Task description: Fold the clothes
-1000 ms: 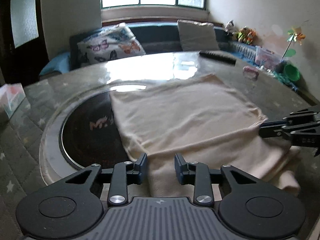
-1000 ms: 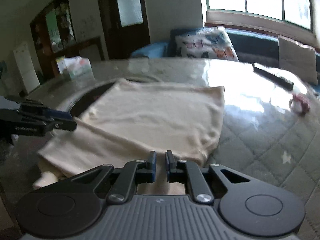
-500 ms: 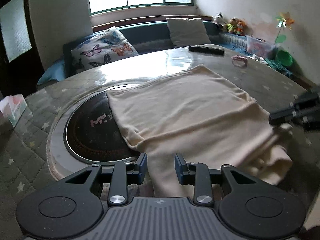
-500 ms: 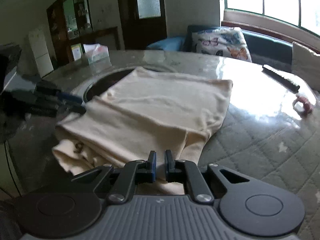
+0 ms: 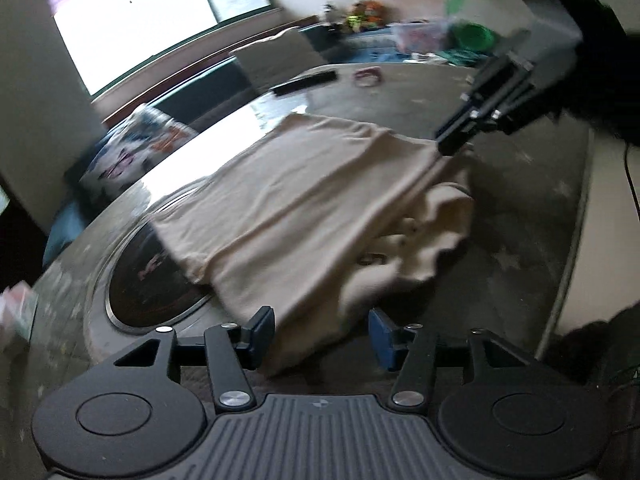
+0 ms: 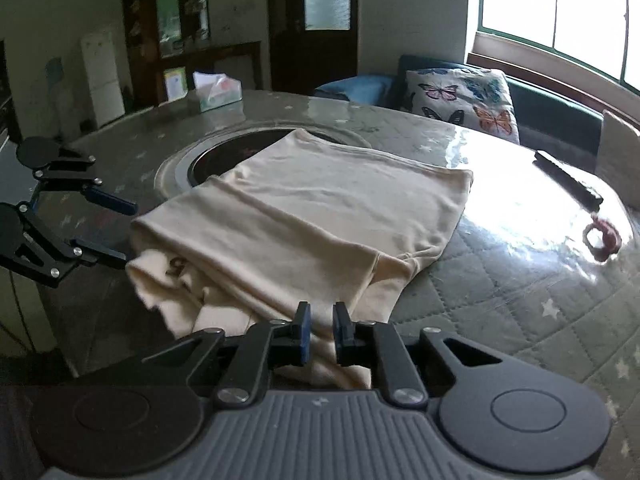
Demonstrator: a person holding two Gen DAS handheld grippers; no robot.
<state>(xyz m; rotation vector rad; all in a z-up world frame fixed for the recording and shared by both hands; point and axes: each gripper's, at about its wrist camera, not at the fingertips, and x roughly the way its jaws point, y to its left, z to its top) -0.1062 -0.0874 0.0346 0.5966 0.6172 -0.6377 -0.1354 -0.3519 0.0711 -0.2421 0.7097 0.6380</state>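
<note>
A cream garment (image 5: 312, 196) lies folded on the round table, its loose layers bunched at the near edge; it also shows in the right wrist view (image 6: 320, 224). My left gripper (image 5: 322, 334) is open, its jaws wide apart on either side of the garment's near edge; in the right wrist view (image 6: 116, 232) it is open at the garment's left corner. My right gripper (image 6: 320, 330) is shut on a fold of the garment at the near edge. In the left wrist view the right gripper (image 5: 452, 142) pinches the garment's far right corner.
The table (image 6: 520, 280) has a quilted cover and a dark round inset (image 5: 148, 280). A black remote (image 6: 568, 178), a pink ring (image 6: 602, 236) and a tissue box (image 6: 218, 90) lie on it. A butterfly cushion (image 6: 464, 96) is on the sofa behind.
My left gripper has opened wide and let go of the garment's edge, and its view has tilted. The right gripper stays shut on the garment.
</note>
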